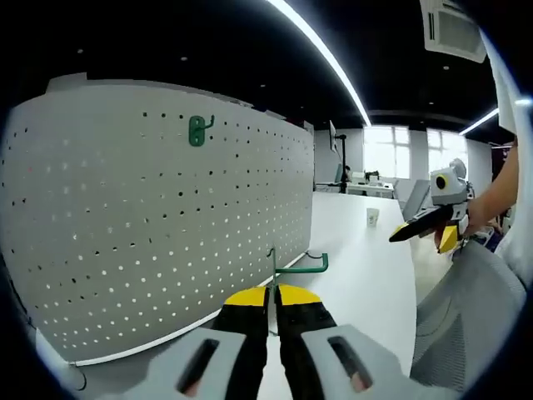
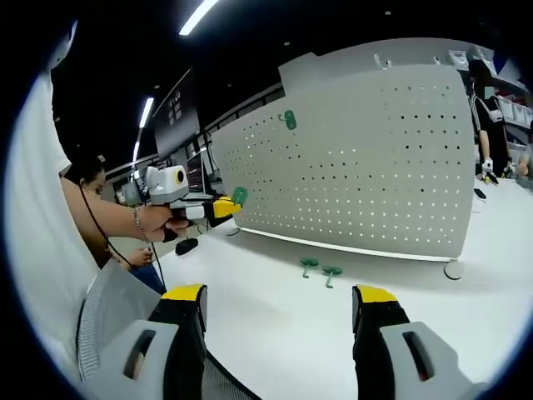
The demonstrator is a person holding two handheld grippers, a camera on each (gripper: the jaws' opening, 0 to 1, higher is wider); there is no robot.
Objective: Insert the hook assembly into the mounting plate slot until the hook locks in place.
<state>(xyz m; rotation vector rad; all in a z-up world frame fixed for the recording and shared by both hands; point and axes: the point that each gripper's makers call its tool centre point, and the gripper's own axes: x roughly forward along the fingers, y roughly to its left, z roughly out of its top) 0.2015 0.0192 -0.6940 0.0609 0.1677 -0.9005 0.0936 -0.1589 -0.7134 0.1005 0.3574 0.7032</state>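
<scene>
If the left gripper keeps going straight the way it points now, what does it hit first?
Probably nothing soon: the left gripper, shut on a green hook, points along the white table beside the pegboard. The board runs alongside rather than across its path, though depth is unclear.

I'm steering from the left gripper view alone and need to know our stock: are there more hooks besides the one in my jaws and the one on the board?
Observer: Yes. The right gripper view shows a spare hook and a second hook beside it, both lying on the table in front of the board's lower edge.
Operator: Is the right gripper carrying anything?
Observer: No. The right gripper is open, jaws wide apart, with nothing between them.
</scene>
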